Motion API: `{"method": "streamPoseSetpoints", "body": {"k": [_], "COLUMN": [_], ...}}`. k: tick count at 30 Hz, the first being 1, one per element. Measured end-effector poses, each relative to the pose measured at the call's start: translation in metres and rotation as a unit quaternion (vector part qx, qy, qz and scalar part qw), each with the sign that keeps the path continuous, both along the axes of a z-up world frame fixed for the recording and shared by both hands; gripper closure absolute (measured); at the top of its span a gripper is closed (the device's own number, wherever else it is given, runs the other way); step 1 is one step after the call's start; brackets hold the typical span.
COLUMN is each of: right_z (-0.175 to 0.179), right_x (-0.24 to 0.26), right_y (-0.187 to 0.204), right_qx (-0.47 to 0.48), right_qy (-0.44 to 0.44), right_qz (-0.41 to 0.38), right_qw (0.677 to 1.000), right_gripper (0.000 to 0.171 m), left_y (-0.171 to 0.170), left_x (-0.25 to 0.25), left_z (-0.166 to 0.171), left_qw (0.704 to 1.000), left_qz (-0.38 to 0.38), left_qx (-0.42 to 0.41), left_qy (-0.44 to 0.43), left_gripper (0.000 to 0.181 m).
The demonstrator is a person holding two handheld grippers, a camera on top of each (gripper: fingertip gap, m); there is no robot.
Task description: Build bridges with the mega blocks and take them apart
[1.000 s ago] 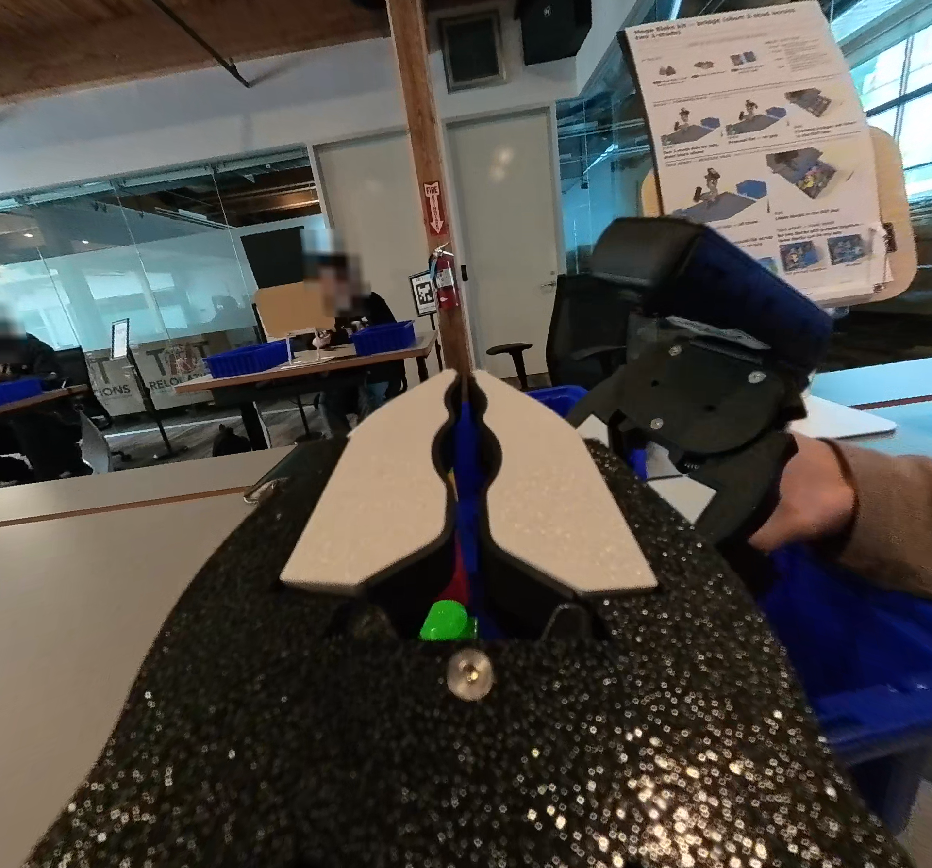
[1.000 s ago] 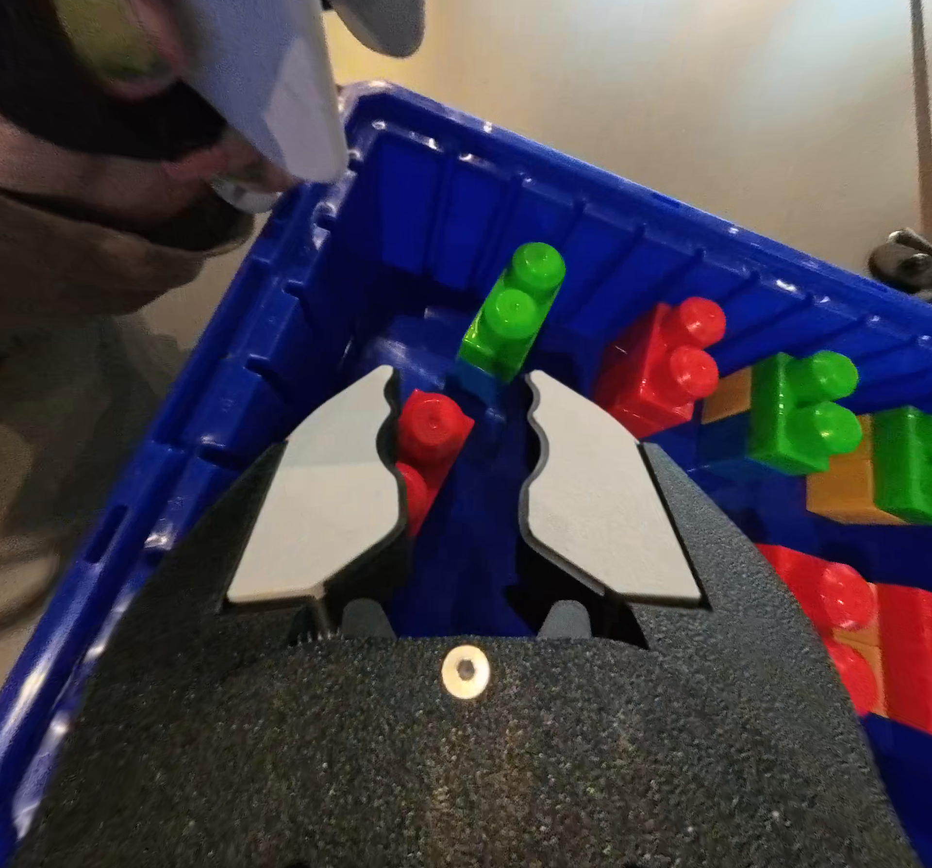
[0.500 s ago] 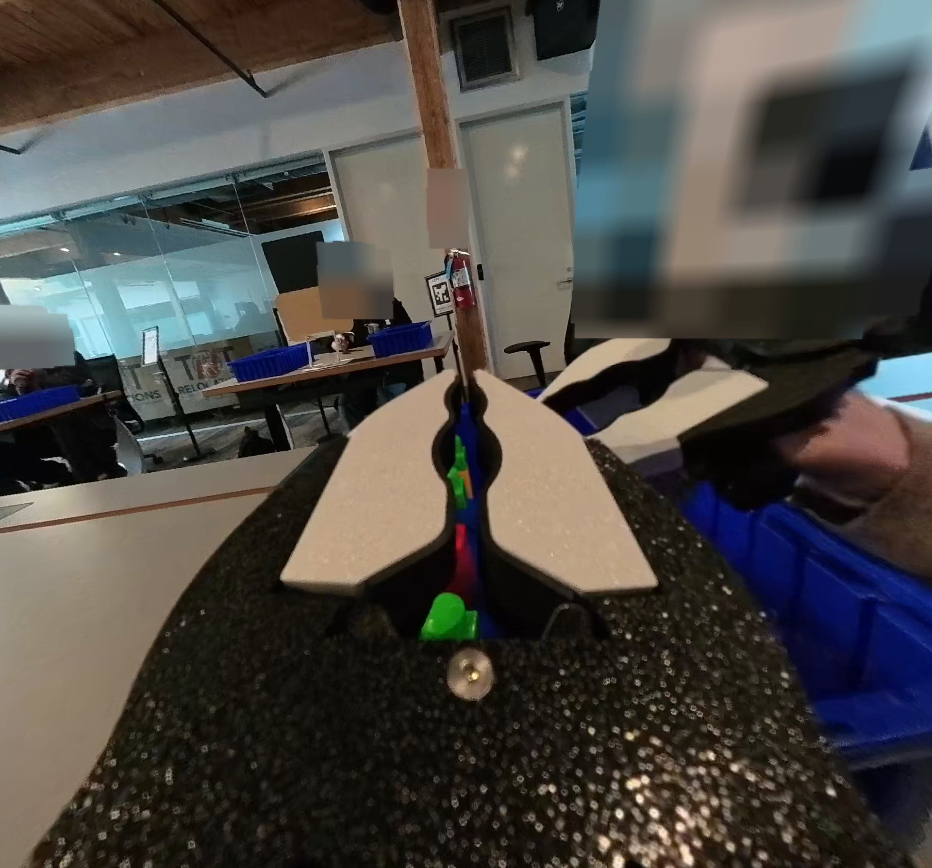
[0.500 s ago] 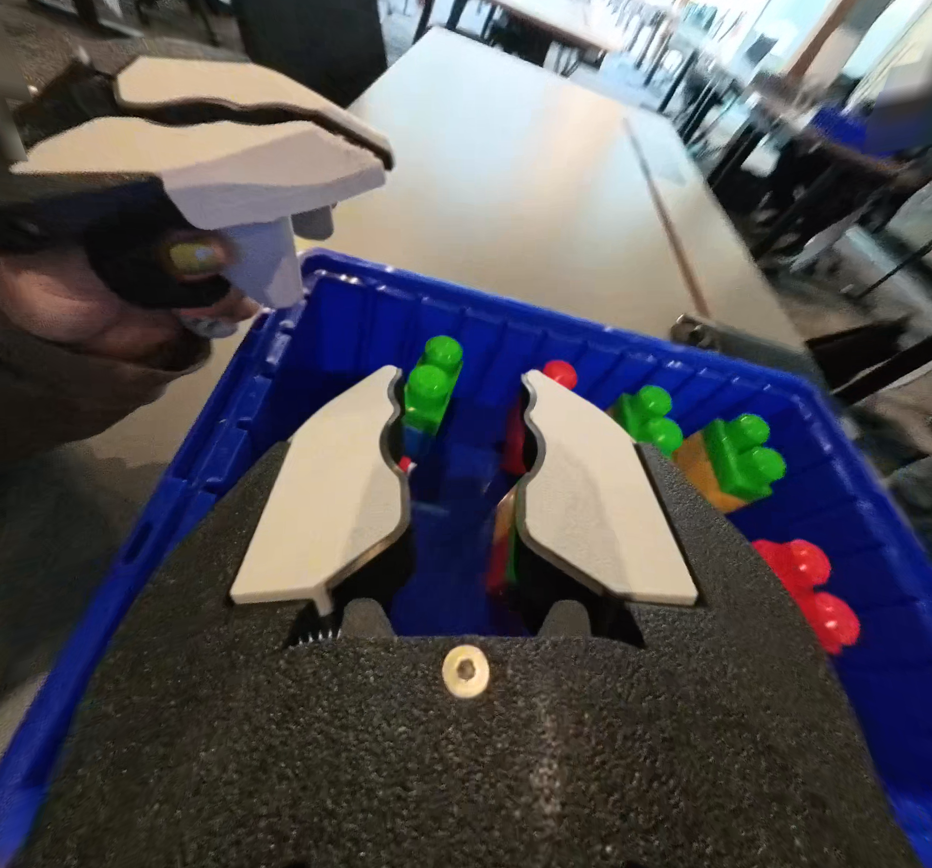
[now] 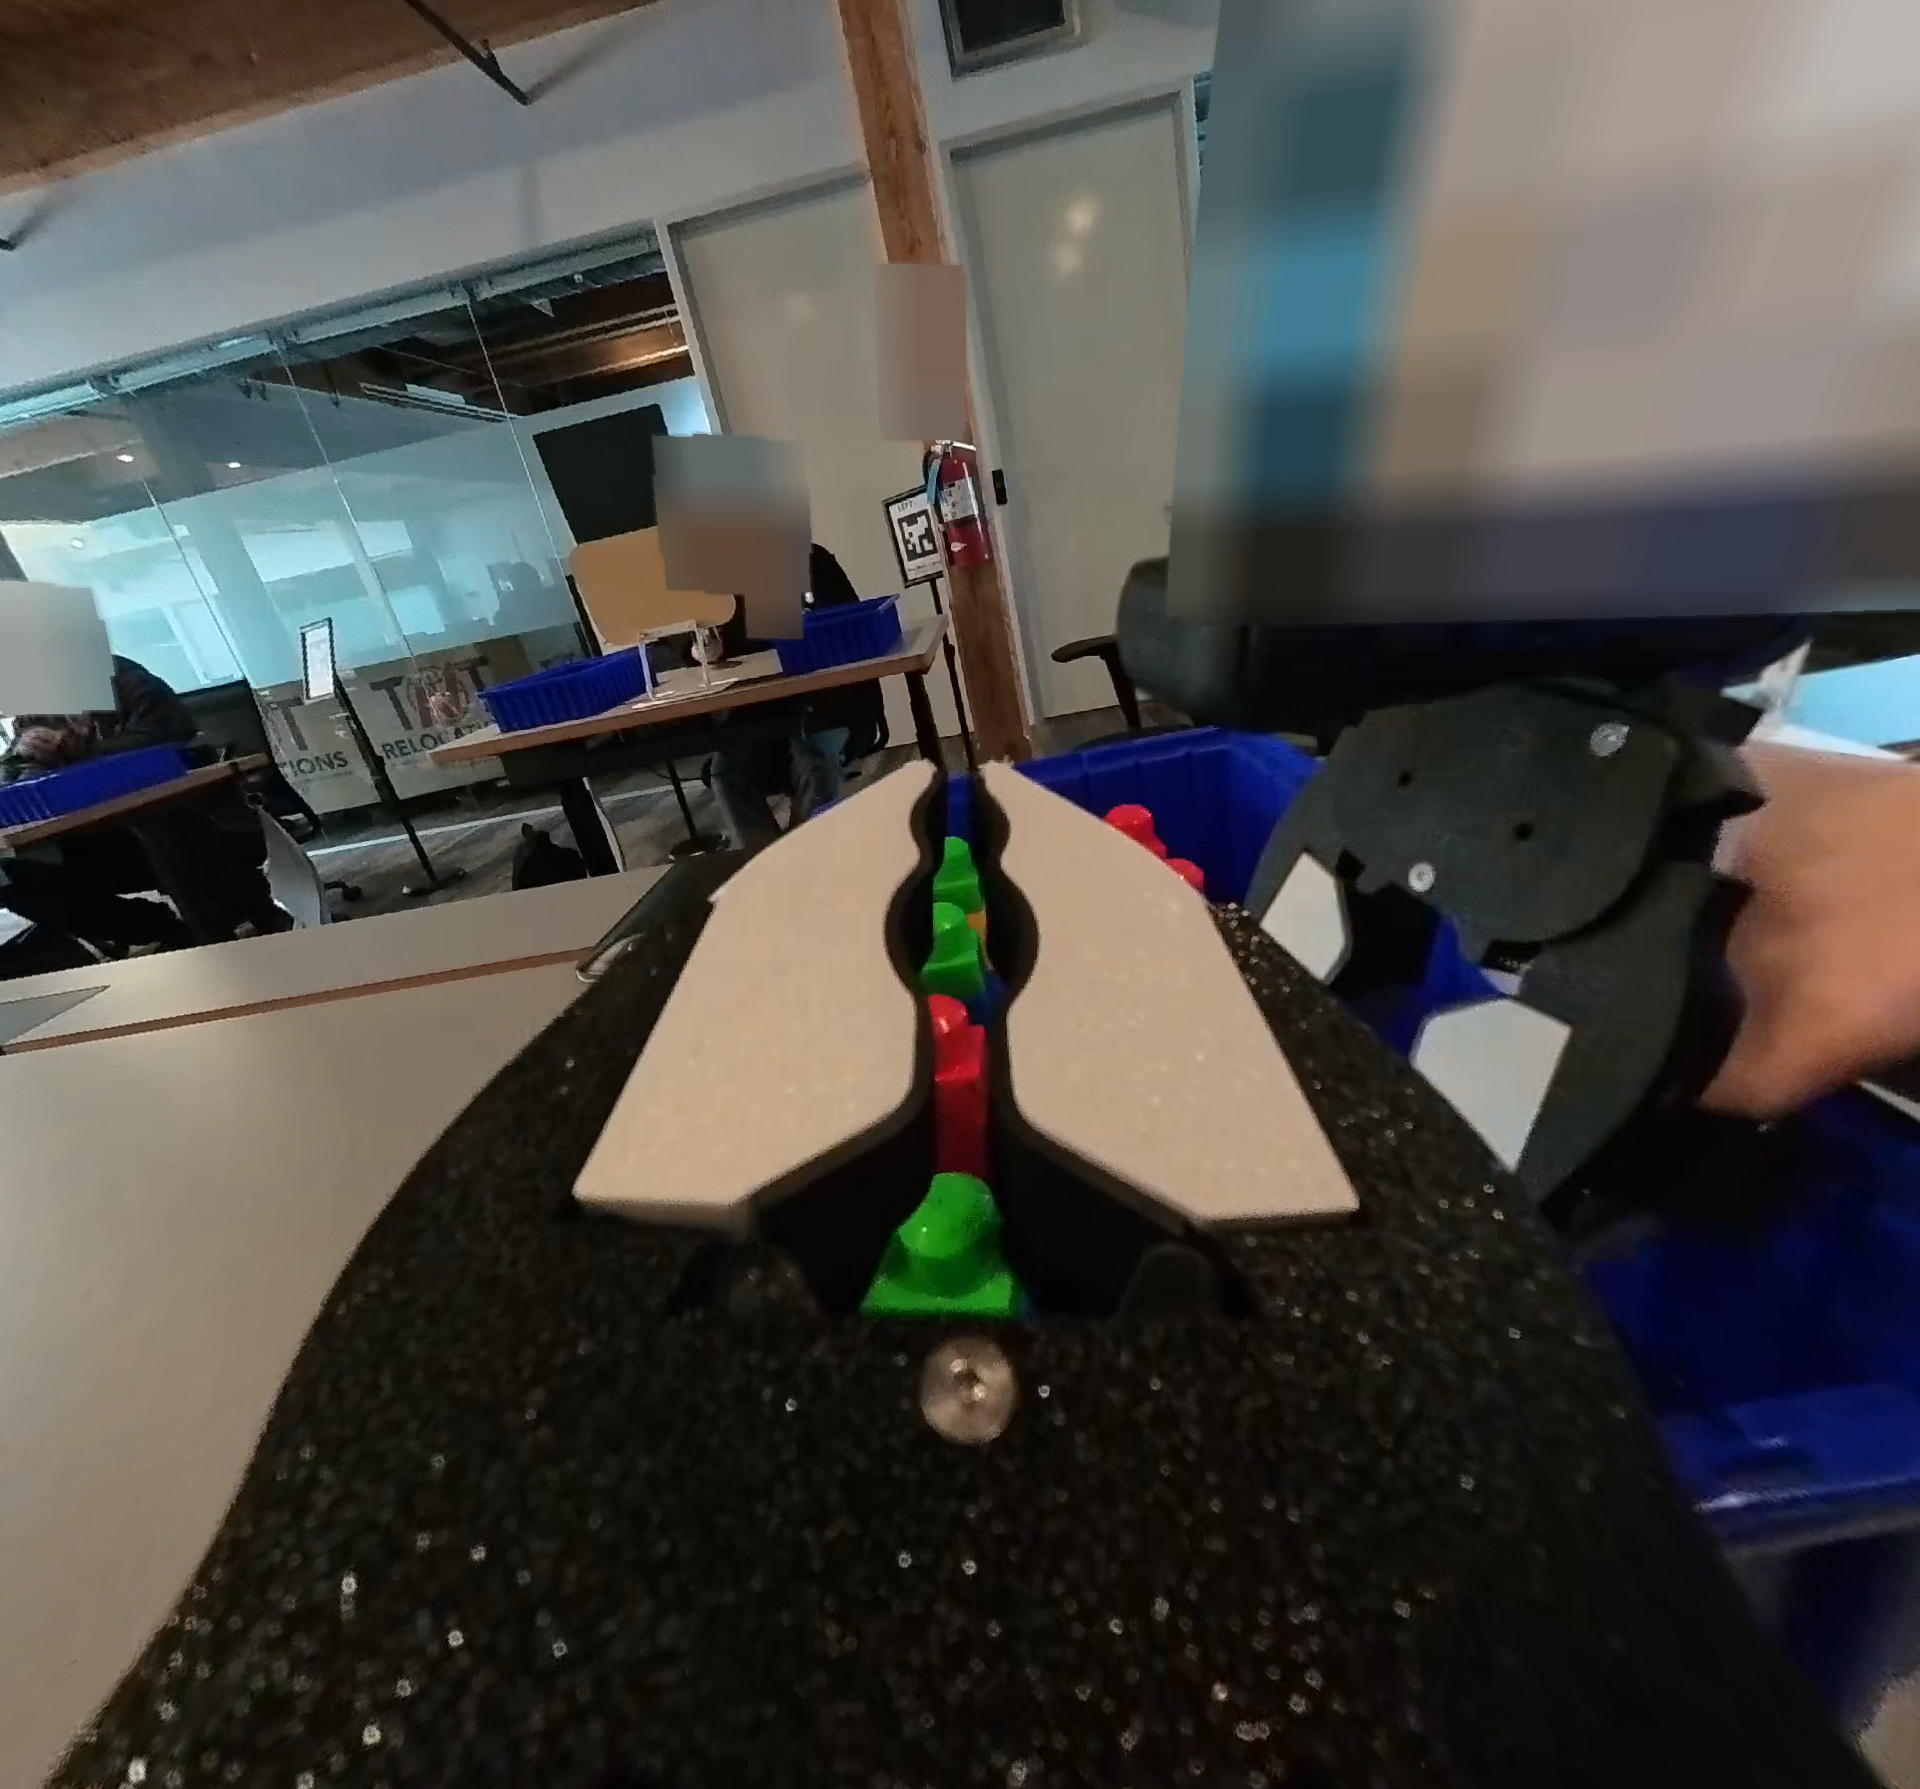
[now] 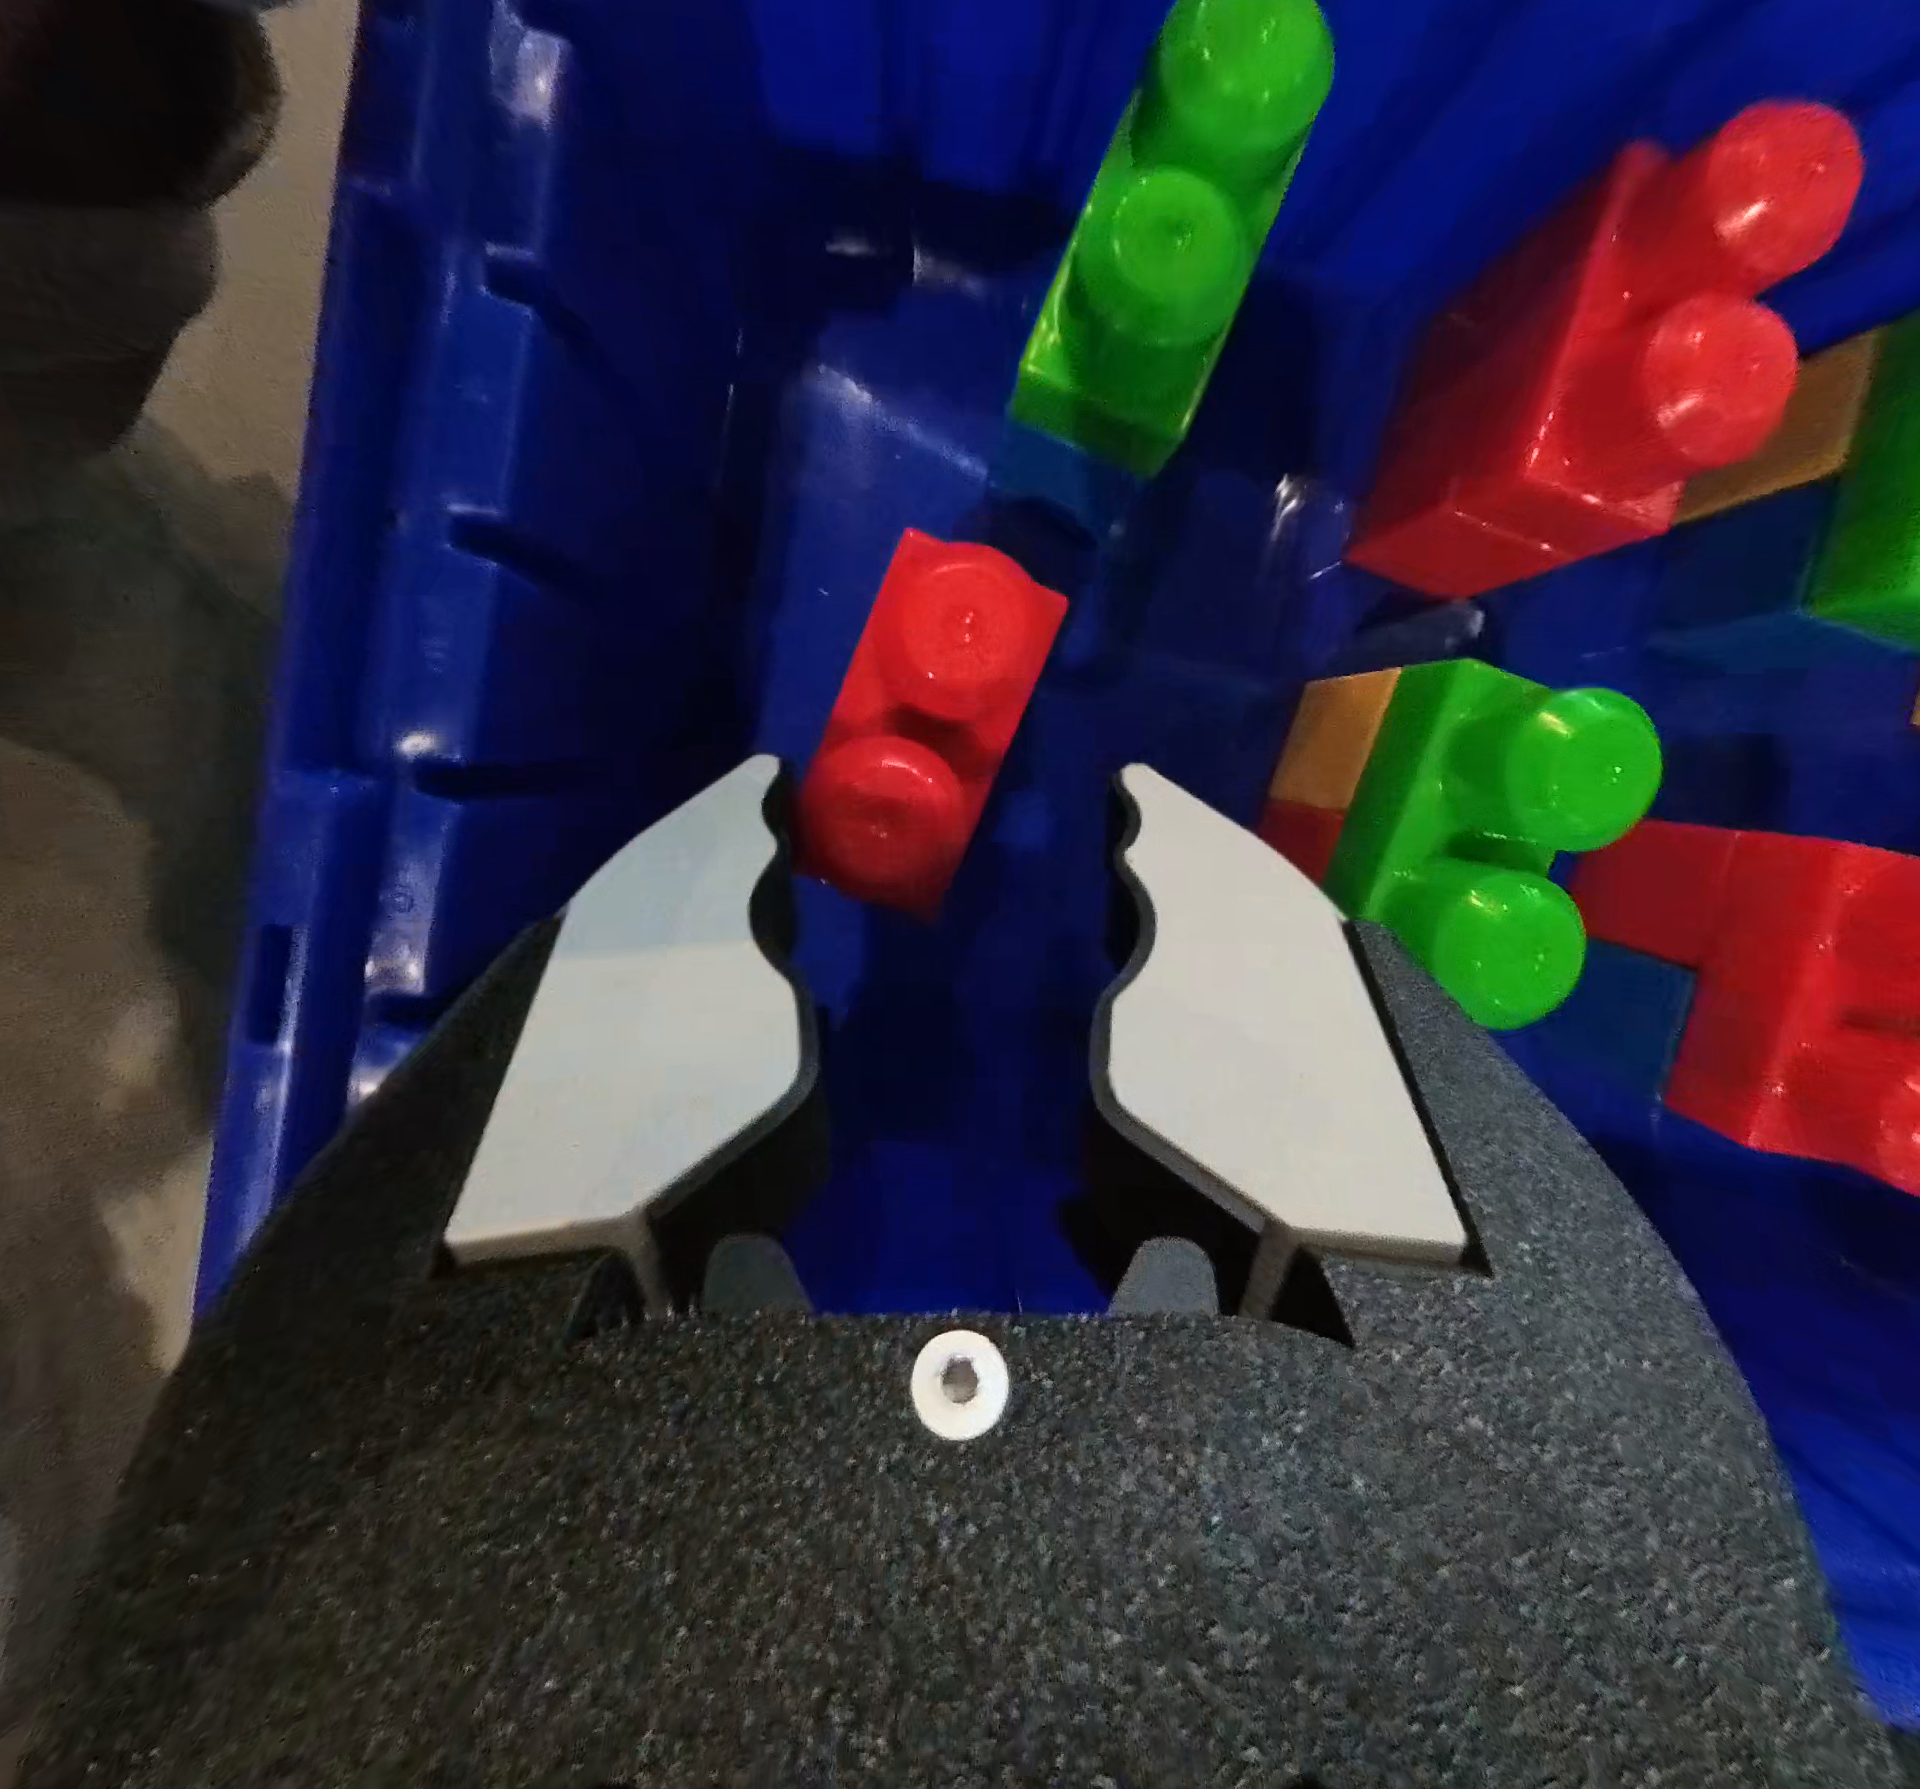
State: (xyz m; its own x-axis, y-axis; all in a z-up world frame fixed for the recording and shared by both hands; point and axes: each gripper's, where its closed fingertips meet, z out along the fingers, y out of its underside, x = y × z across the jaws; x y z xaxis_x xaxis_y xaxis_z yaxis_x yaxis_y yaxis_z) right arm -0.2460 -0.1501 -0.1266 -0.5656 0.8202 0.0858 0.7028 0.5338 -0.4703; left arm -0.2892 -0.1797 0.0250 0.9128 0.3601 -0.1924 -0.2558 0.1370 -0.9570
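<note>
While the small red block (image 6: 928,727) lies on the floor of the blue bin (image 6: 436,513), just off our left fingertip, our right gripper (image 6: 948,789) has dipped back down over it, fingers spread wide and holding nothing. Green block (image 6: 1174,222) farther in. Our left gripper (image 5: 961,783) stays pressed together, hovering at the bin's near edge.

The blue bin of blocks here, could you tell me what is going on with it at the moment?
A person holds a tool in each hand over the blue bin of mega blocks. The right tool is open and reaches down inside the bin, its left fingertip beside a small red block that it has not gripped. The left tool is nearly shut and empty, held above the bin's edge. Green and red blocks lie loose on the floor of the bin.
</note>
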Motion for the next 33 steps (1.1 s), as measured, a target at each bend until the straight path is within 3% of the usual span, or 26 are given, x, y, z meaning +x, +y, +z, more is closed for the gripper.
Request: {"method": "streamPoseSetpoints", "body": {"k": [5,9,17,24,33], "right_z": [-0.012,-0.017,-0.008,0.048,0.123], "right_x": [0.002,0.002,-0.004,-0.007,0.016], "right_y": [-0.003,0.0,0.013,0.028,0.044], "right_qx": [0.016,0.05,0.072,0.006,-0.123], "right_qy": [-0.031,-0.031,0.009,0.135,0.277], "right_qz": [0.0,0.003,-0.009,-0.038,-0.046], "right_qw": [0.999,0.998,0.997,0.99,0.952], "right_gripper": [0.116,0.133,0.135,0.135,0.135], "left_y": [0.001,0.006,0.007,0.006,0.007], "left_x": [-0.001,0.0,0.001,0.002,0.01], "left_z": [-0.002,-0.008,-0.01,-0.008,-0.003], "left_qw": [1.0,1.0,0.999,0.999,0.999], "left_qz": [-0.009,-0.016,-0.019,-0.023,-0.039], "left_qx": [-0.003,-0.02,-0.032,-0.027,-0.018], "left_qy": [-0.01,-0.011,-0.012,-0.013,-0.008], "left_gripper": [0.178,0.177,0.176,0.175,0.166]}}
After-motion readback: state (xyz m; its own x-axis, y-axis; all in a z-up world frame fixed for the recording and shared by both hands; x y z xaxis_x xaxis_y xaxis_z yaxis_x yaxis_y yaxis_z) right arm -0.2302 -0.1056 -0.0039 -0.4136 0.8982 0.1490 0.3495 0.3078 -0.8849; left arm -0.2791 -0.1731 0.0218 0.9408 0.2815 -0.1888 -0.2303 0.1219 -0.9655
